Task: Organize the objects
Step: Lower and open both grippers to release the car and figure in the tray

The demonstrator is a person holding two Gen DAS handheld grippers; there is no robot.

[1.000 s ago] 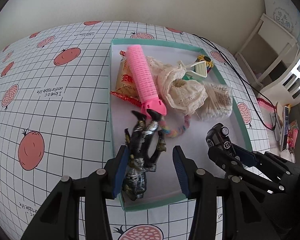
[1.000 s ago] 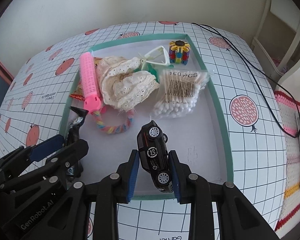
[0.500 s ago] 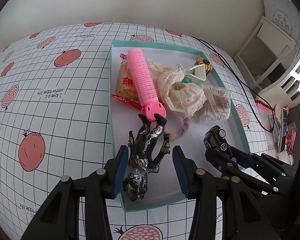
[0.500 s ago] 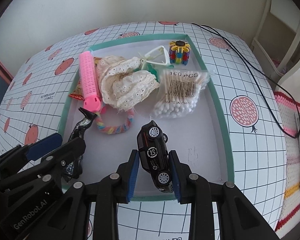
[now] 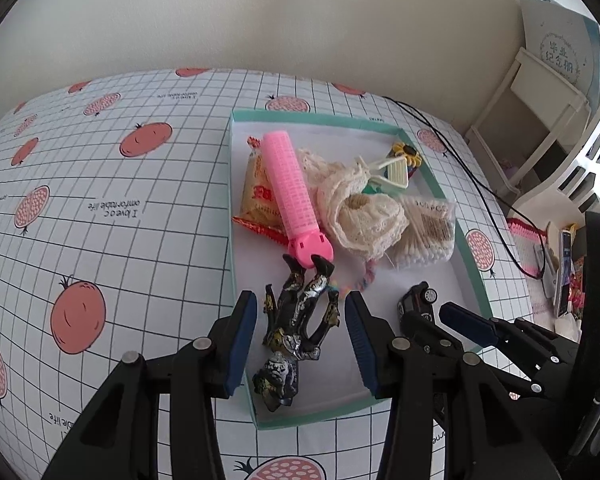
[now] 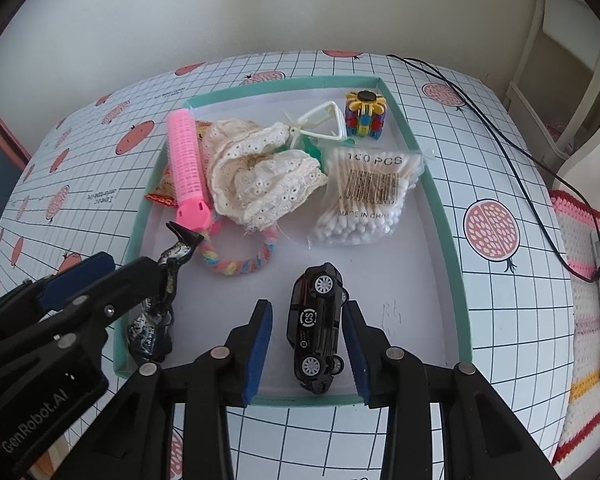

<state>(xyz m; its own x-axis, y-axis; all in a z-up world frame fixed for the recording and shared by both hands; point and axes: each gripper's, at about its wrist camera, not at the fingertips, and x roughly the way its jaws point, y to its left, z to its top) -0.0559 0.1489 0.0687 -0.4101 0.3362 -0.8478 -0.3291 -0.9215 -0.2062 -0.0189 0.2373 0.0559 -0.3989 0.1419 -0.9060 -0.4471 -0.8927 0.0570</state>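
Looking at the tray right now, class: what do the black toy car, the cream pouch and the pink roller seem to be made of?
Black toy car: glossy painted metal or hard plastic; it shows sharp highlights.
Cream pouch: soft matte eyelet cotton or lace, with punched holes and crumpled folds.
Pink roller: ribbed moulded plastic with a slight sheen.

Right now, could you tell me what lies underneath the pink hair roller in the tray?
An orange-red snack packet lies under the pink hair roller; its middle is covered. The roller's capped end overlaps the braided hair tie.

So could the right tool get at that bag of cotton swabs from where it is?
Probably yes. The right tool has its jaws opening around the black toy car, which lies between it and the bag of cotton swabs. Lifted over the car, nothing else blocks the bag's near side.
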